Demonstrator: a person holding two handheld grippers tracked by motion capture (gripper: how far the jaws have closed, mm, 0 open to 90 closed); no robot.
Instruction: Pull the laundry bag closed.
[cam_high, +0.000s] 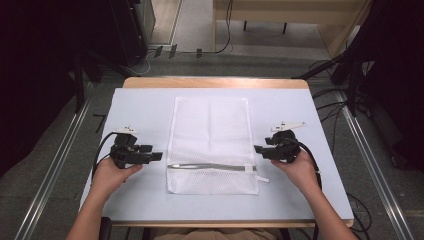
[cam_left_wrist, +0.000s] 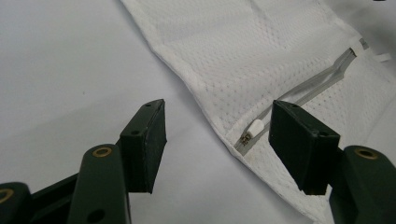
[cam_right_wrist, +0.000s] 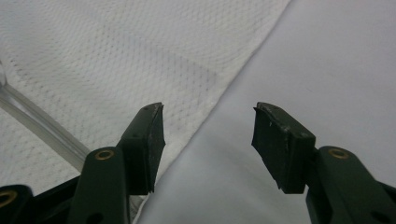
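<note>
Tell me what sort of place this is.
Probably a lab recording station: a wooden table under a pale sheet, black stands with cables on grey carpet, and a white mesh zip bag laid out flat.

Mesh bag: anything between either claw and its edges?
Nothing visible. The left claw and right claw hang open beside the mesh bag, with bare table cover between each and the bag's edge.

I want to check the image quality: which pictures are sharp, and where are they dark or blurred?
High view: the table and mesh bag are evenly lit, the room around is dark. Left gripper view: the zipper pull is fairly sharp, the near jaws softer. Right gripper view: the mesh is soft toward the top edge, and no harsh glare.
</note>
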